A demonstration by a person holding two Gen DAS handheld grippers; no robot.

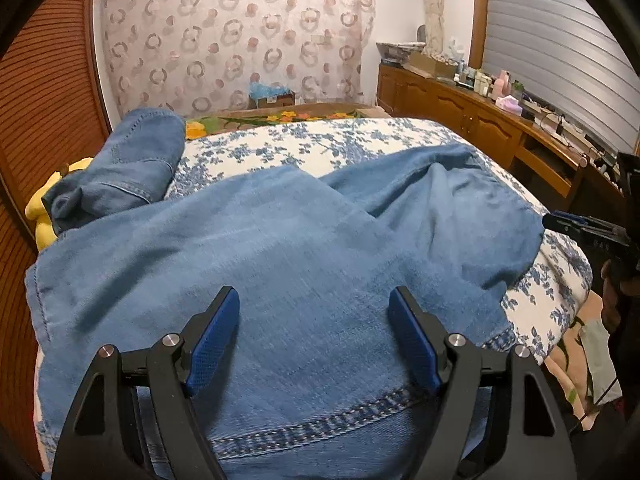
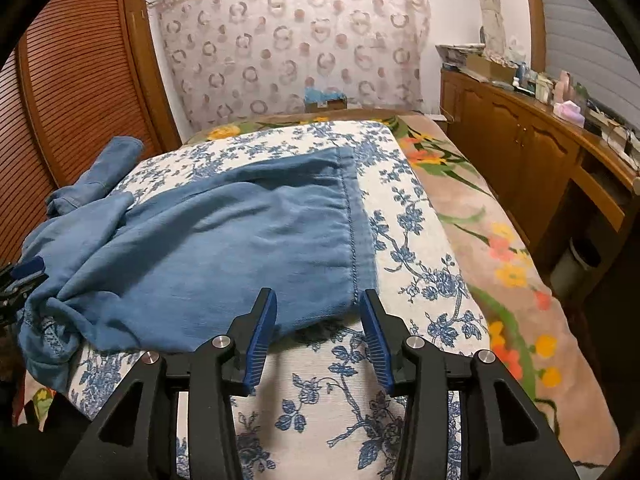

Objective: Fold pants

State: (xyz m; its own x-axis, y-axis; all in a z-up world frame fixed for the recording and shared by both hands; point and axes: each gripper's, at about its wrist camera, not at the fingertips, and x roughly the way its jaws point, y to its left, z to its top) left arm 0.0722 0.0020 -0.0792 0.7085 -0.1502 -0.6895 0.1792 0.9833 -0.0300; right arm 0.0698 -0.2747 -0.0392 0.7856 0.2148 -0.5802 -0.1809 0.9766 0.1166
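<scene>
pants (image 1: 288, 240) are on the bed, lying on the blue-floral cover (image 2: 352, 392). denim, spread loosely, not yet a tidy fold. judging by the layers, one leg looks laid over the other, with a diagonal fold edge running across the middle in the left view. the far left end is bunched and rises in a lump over something yellow (image 1: 46, 208); can't tell what that is. so my read: early to mid fold, lengthwise halving roughly done, ends not squared, cross folds not yet made.

left claw (image 1: 314, 316) is released, jaws wide, hanging over the stitched hem at the near end with cloth under but nothing pinched. right claw (image 2: 318, 320) is also released, about half spread, tips just at the near corner of the stitched leg hem (image 2: 352, 240). pads not pressing on it.

edges: that hem runs straight away from the right claw, good reference line. near edge of the pants sits just inside the cover's front edge. open cover to the right of the hem, then a flowered blanket (image 2: 500, 248), then the wooden sideboard (image 2: 520, 148), well apart. louvred wardrobe doors (image 2: 72, 92) close on the left, right by the bunched end, so less room there.
</scene>
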